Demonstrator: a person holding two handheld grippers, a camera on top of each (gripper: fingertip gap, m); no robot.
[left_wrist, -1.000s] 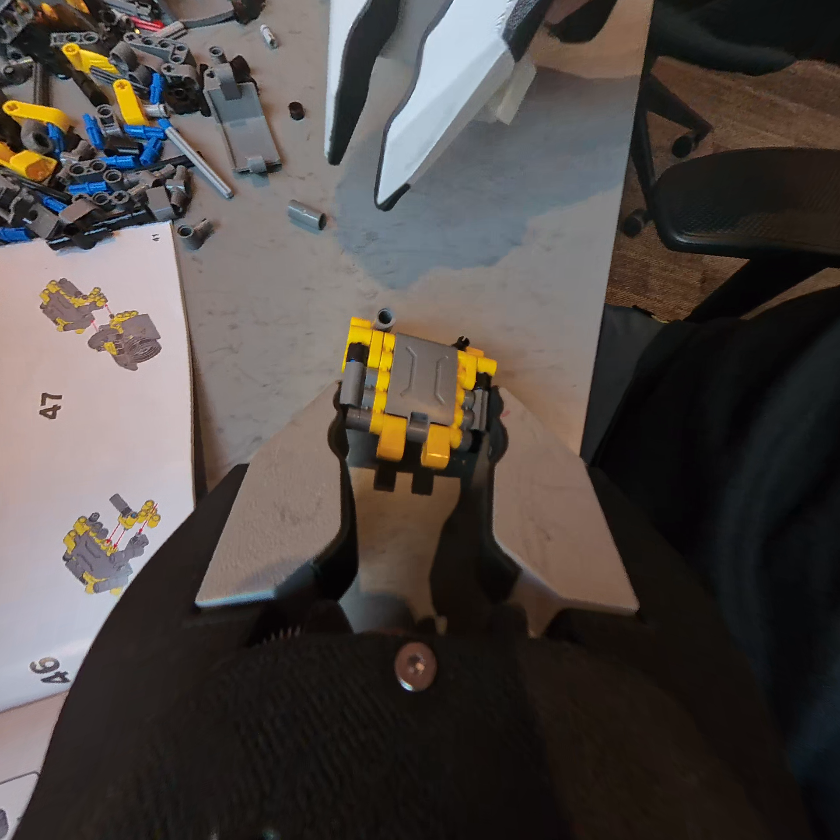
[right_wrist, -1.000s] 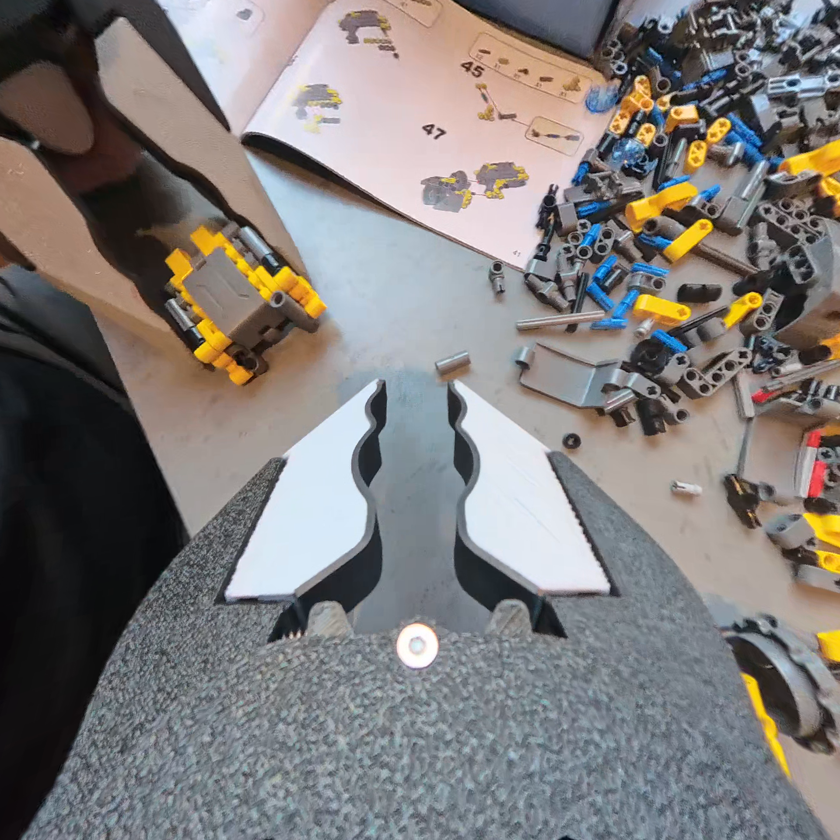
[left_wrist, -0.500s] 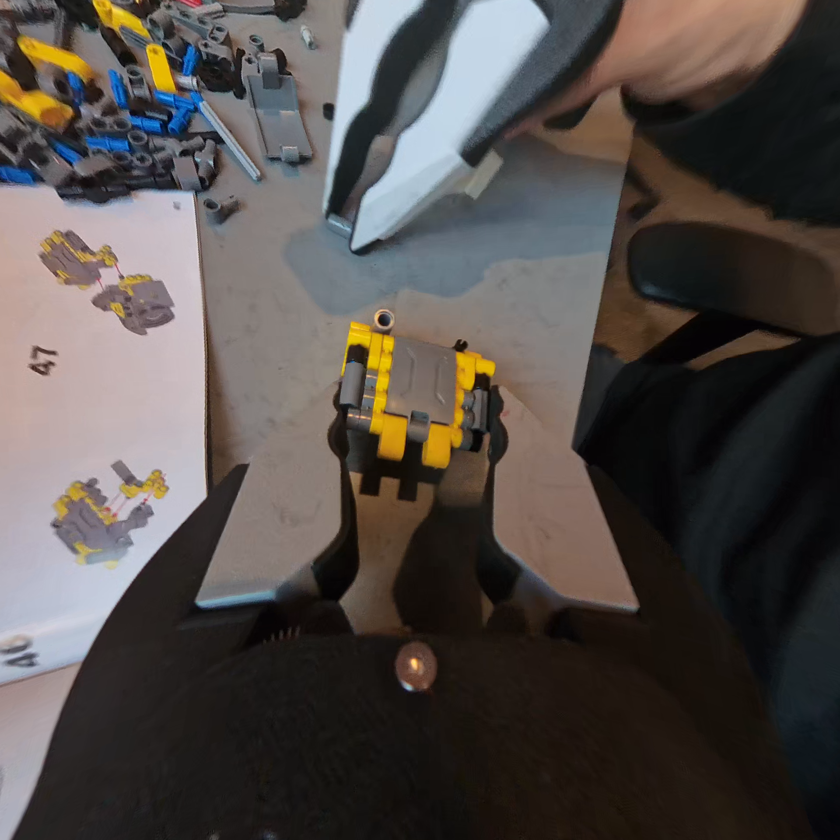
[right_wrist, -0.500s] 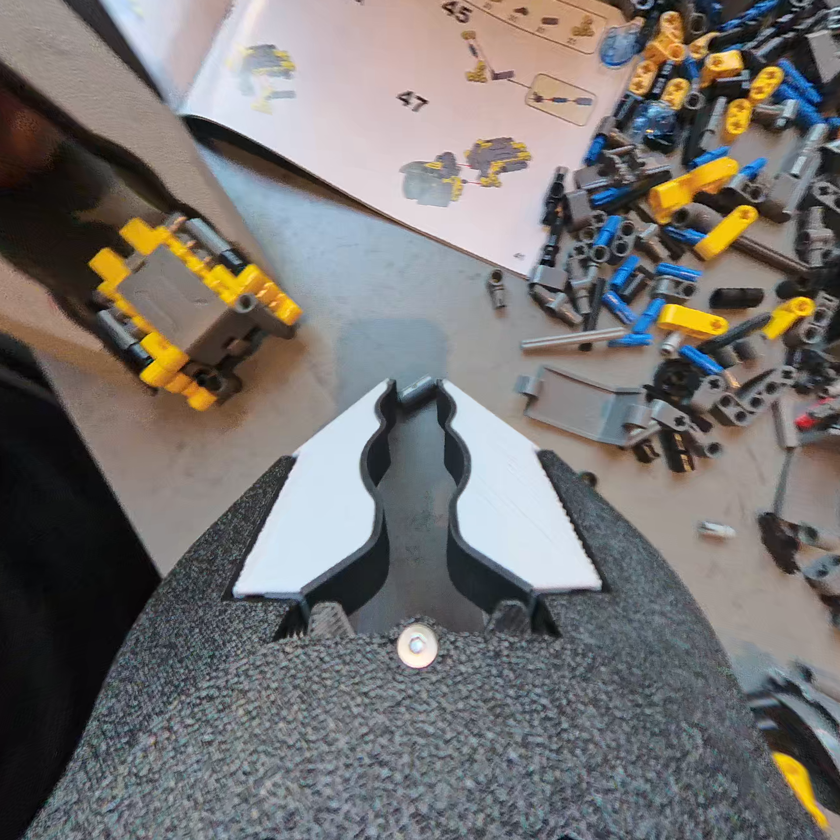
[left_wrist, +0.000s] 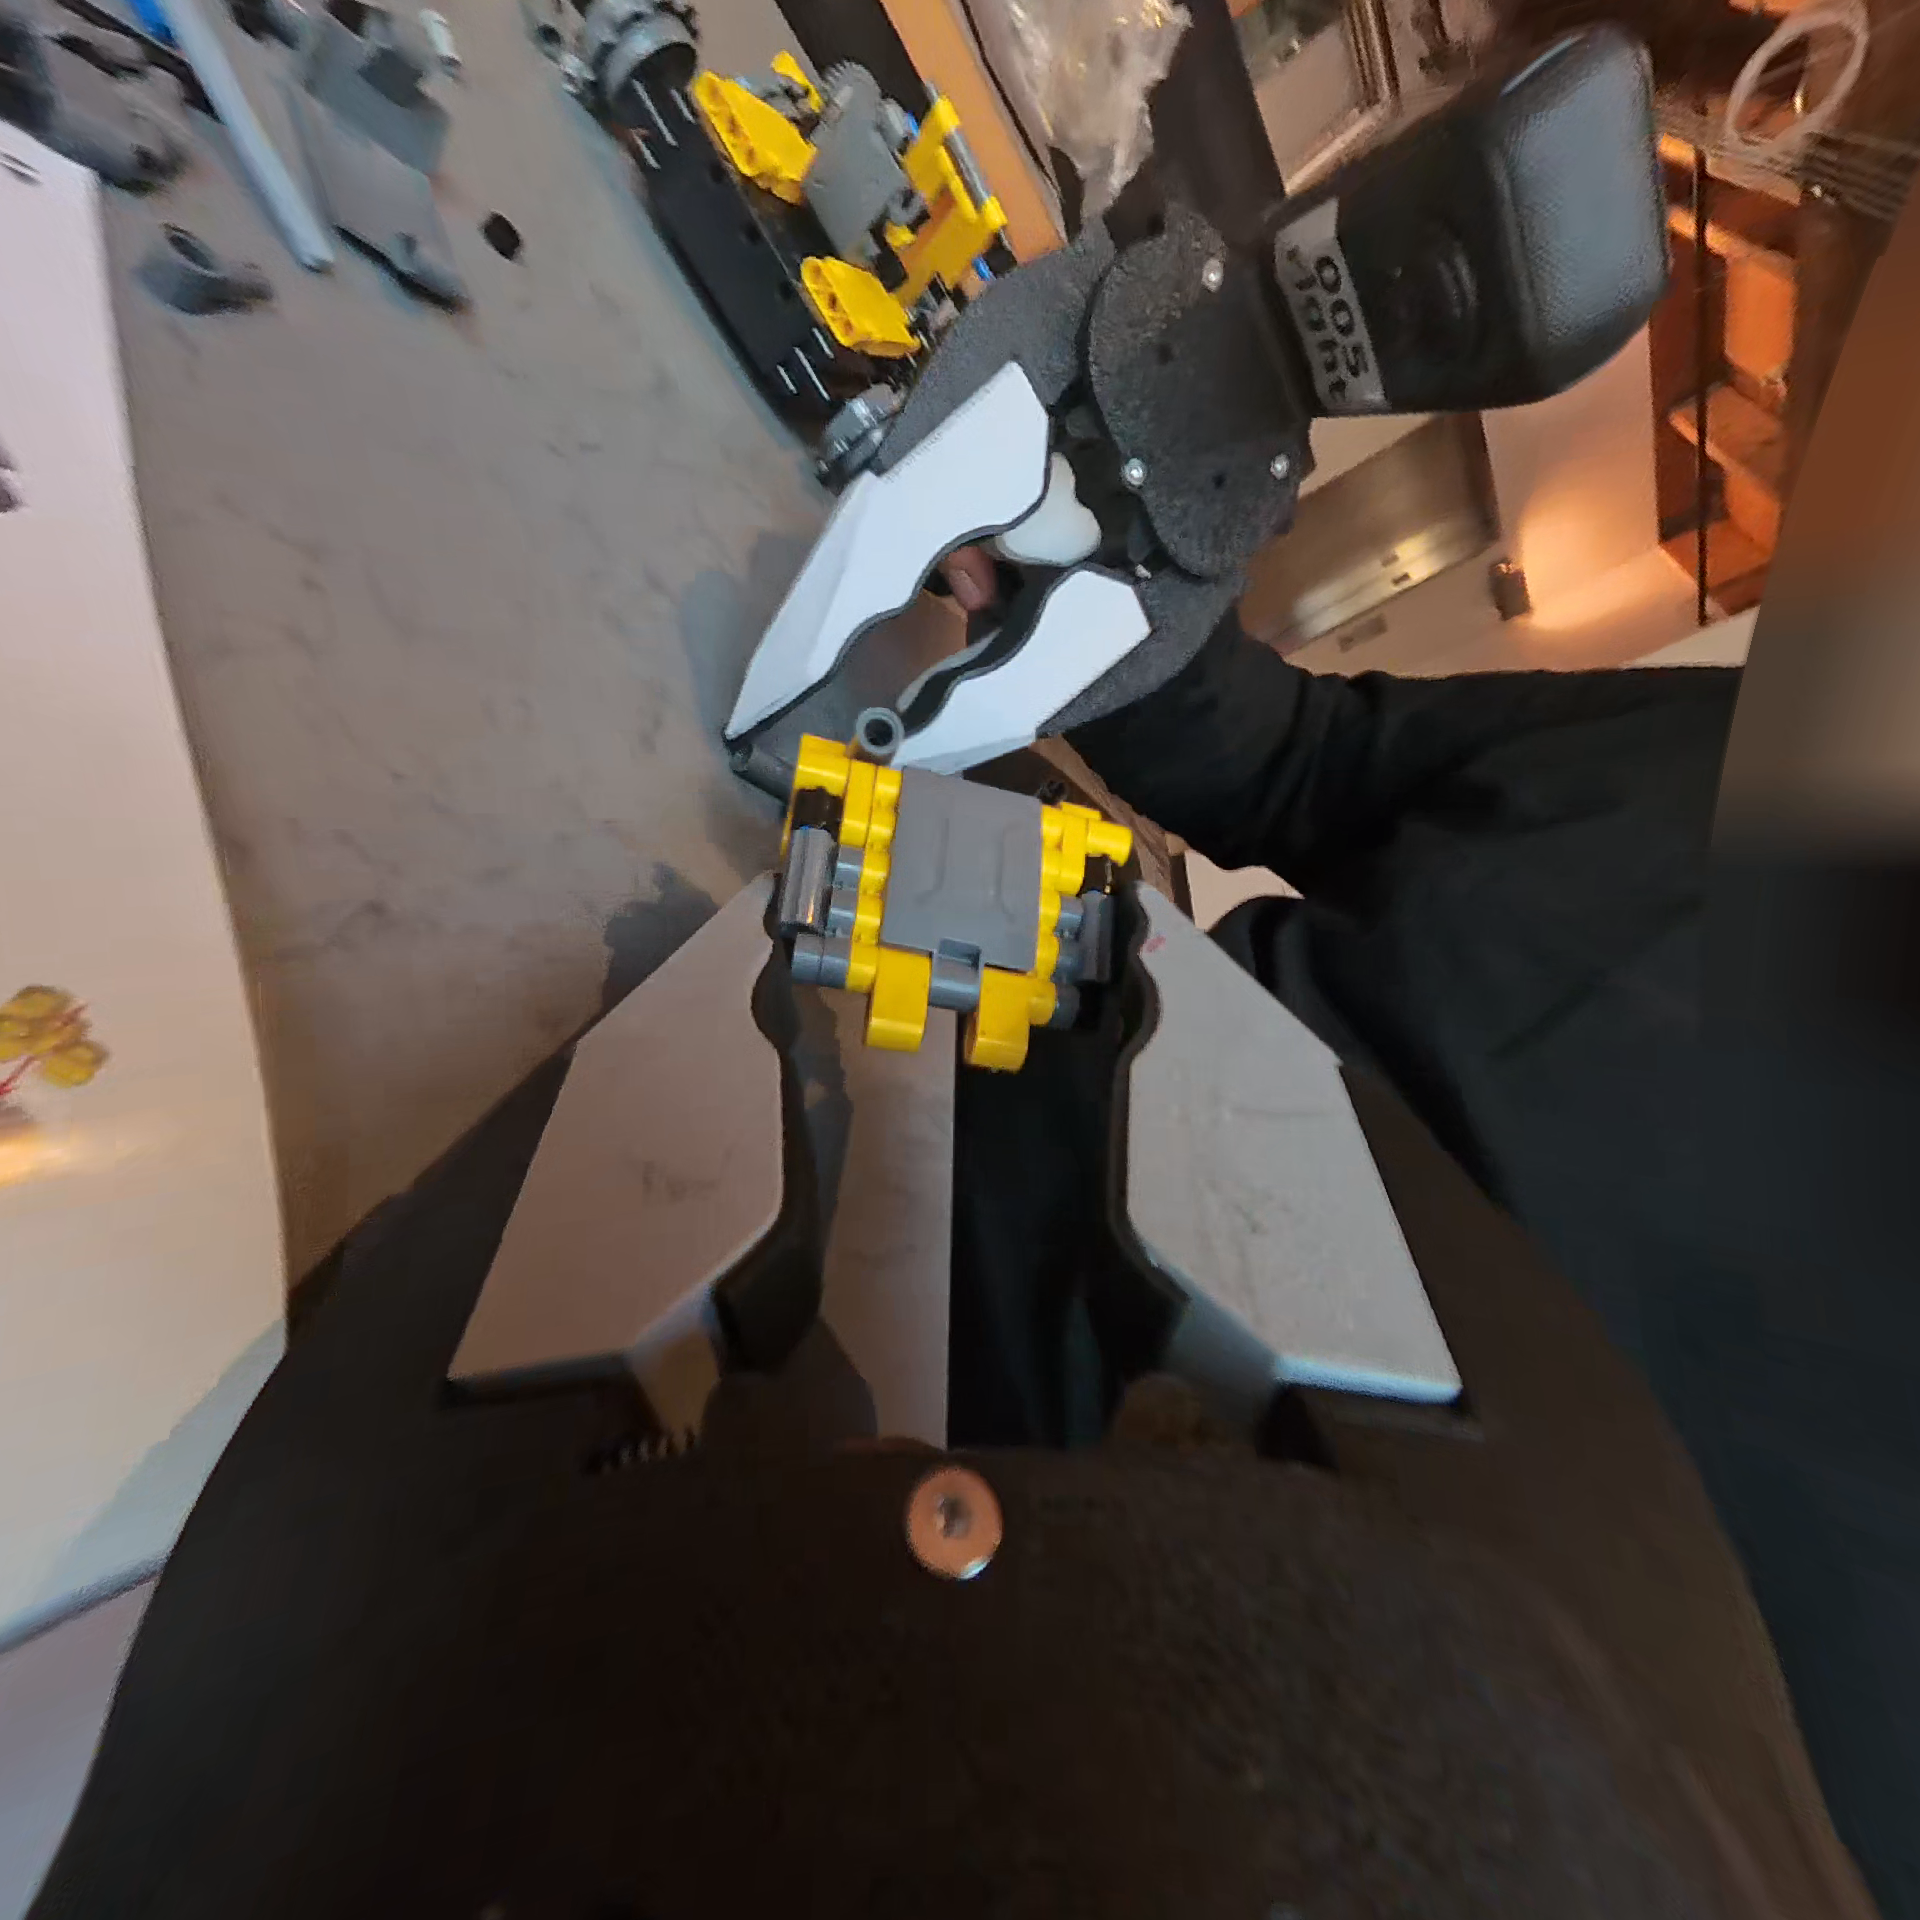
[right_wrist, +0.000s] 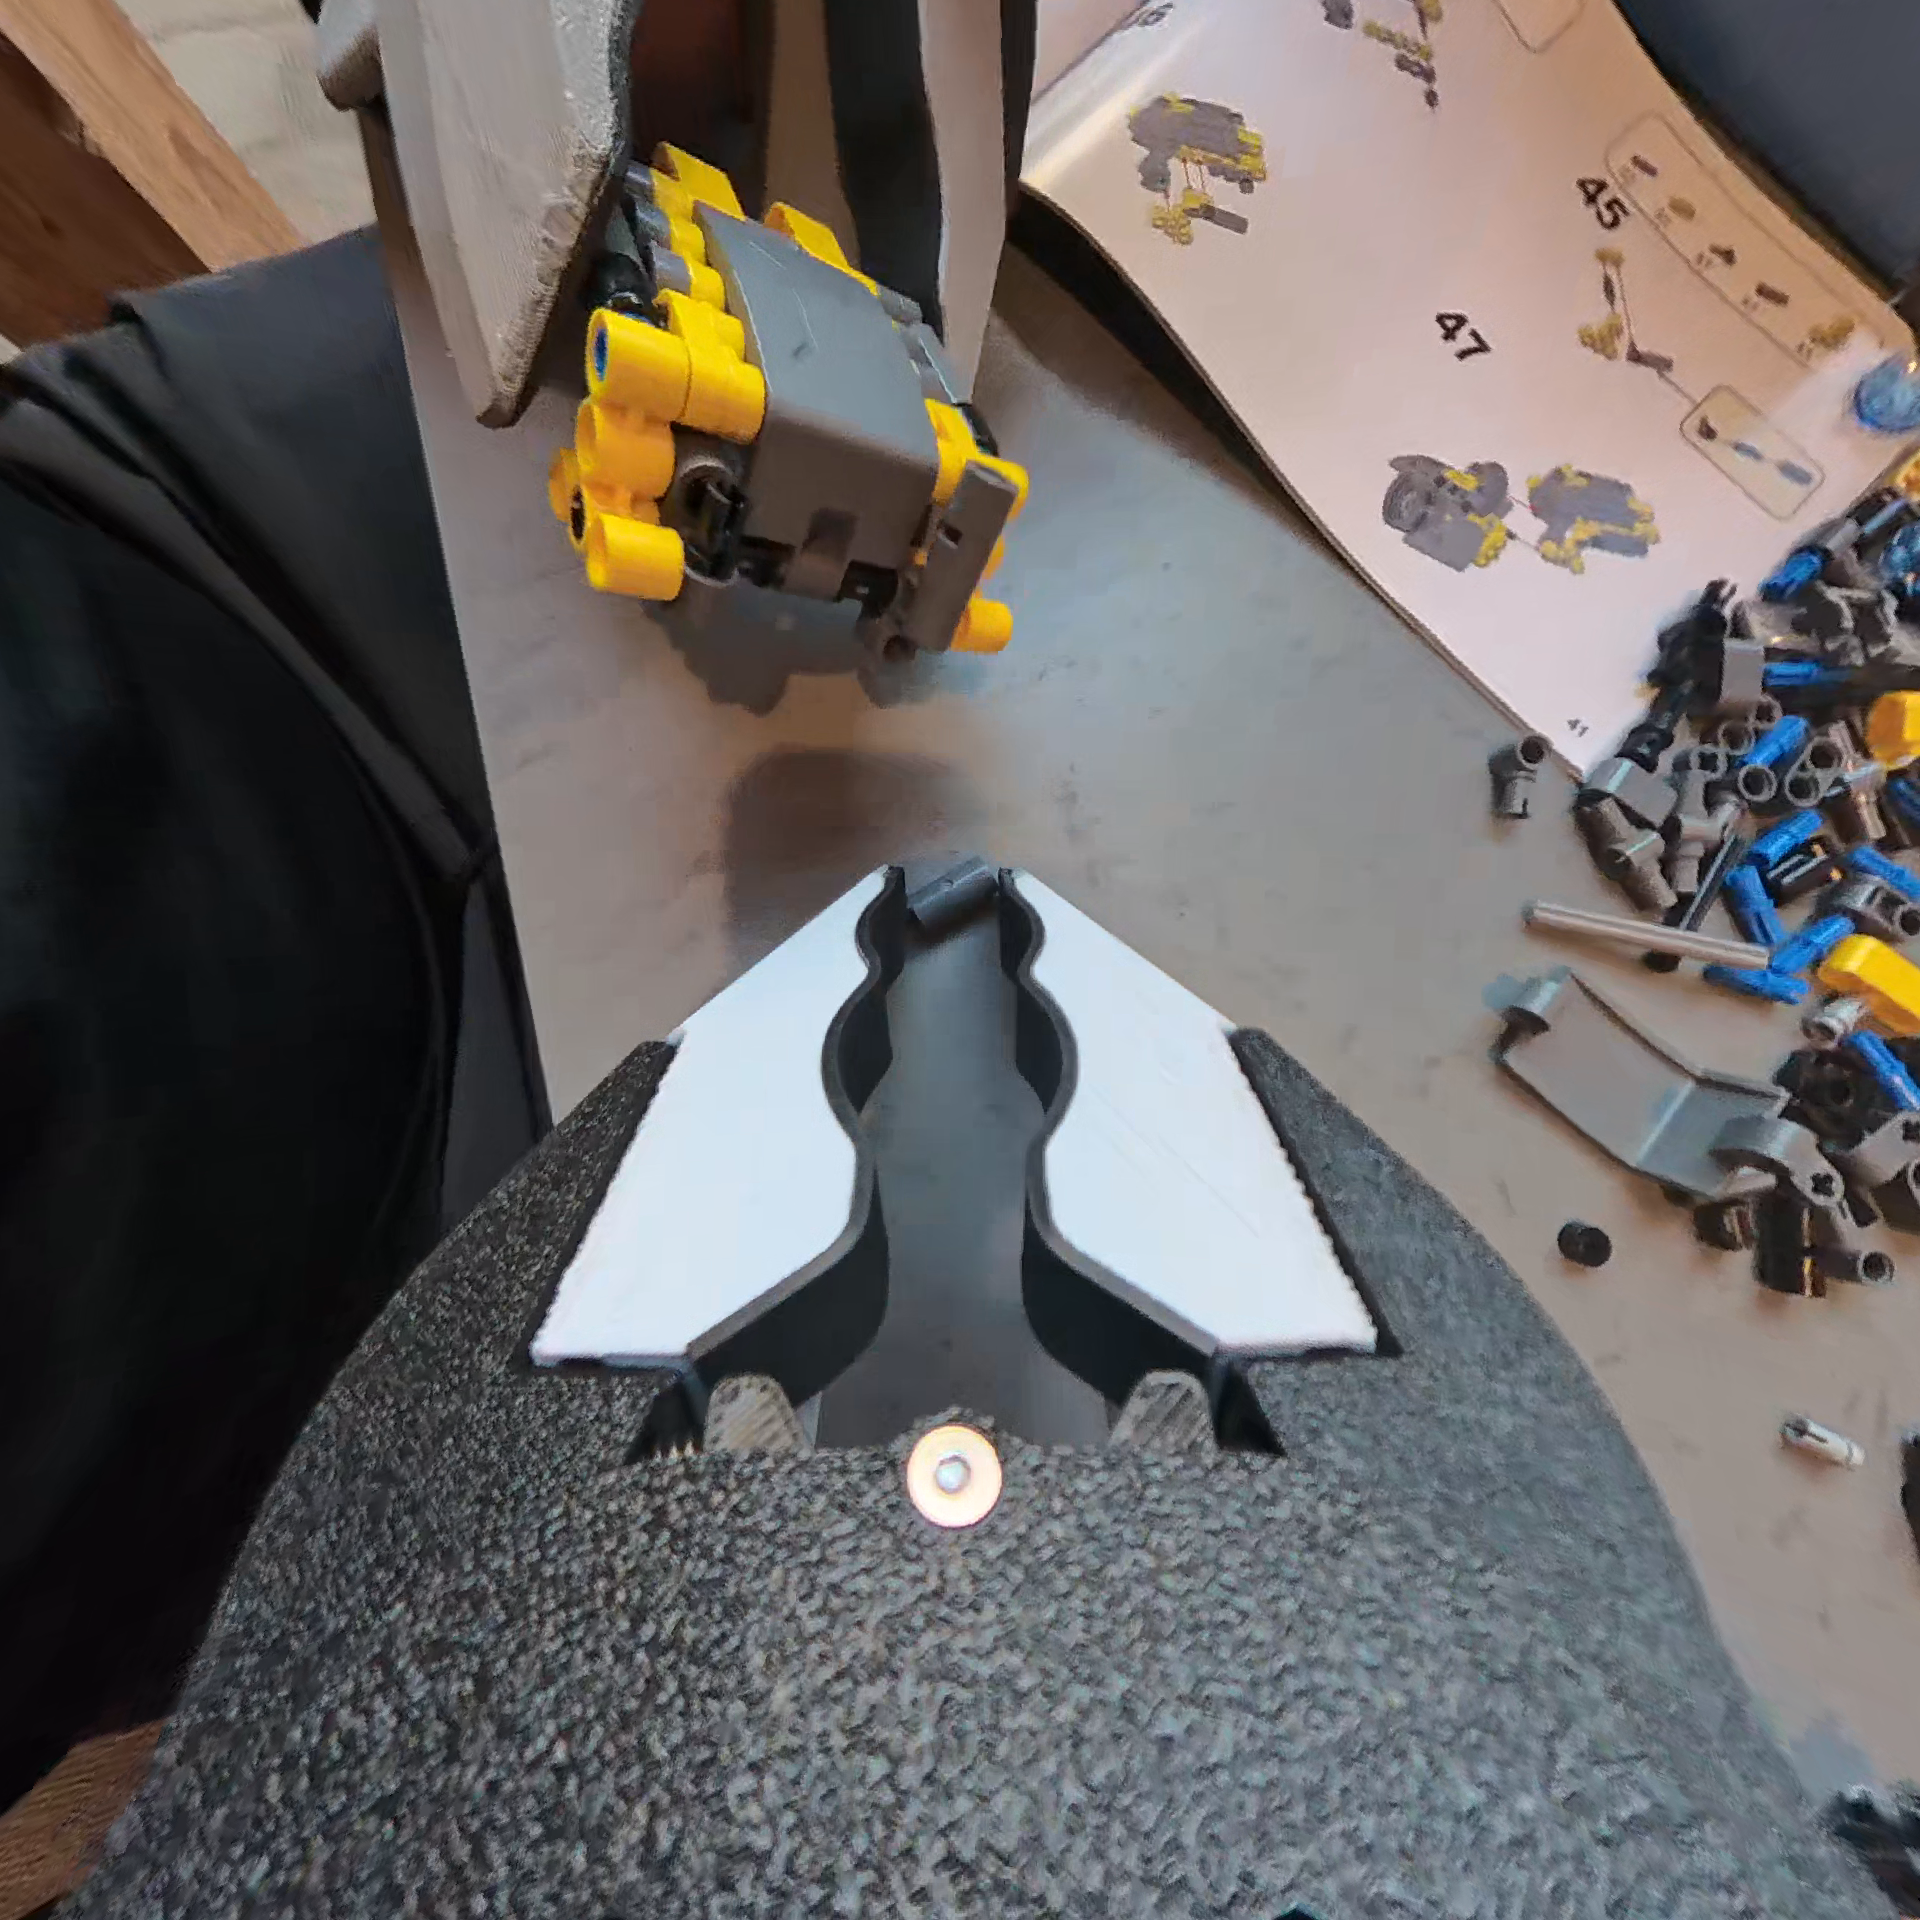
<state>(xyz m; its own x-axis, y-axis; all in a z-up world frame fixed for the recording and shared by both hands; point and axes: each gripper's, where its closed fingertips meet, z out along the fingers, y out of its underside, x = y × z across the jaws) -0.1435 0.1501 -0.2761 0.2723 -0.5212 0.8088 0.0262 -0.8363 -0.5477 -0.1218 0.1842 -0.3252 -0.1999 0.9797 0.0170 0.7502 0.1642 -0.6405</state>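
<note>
My left gripper (left_wrist: 940, 904) is shut on a small yellow and grey brick assembly (left_wrist: 951, 883) and holds it above the near edge of the grey table (left_wrist: 436, 623). My right gripper (right_wrist: 948, 883) is shut on a small grey sleeve piece (right_wrist: 945, 896) at its fingertips. In the left wrist view the right gripper (left_wrist: 810, 743) has its white fingers (left_wrist: 883, 582) just behind the assembly, with the sleeve (left_wrist: 767, 769) close to the assembly's far left corner. In the right wrist view the assembly (right_wrist: 800, 436) hangs a short way ahead of the sleeve, between the left gripper's grey fingers (right_wrist: 499, 208).
An open instruction booklet (right_wrist: 1455, 312) lies at the far right. A pile of loose blue, yellow and grey pieces (right_wrist: 1787, 831), a grey axle (right_wrist: 1642, 935) and a grey panel (right_wrist: 1621, 1091) lie to the right. A larger yellow and black model (left_wrist: 831, 208) stands at the back. There is about 7 cm between the tips of the two grippers.
The right gripper closed on the small grey sleeve on the table, lifted it and brought it close to the assembly. The left gripper tilted and turned the assembly toward it.
</note>
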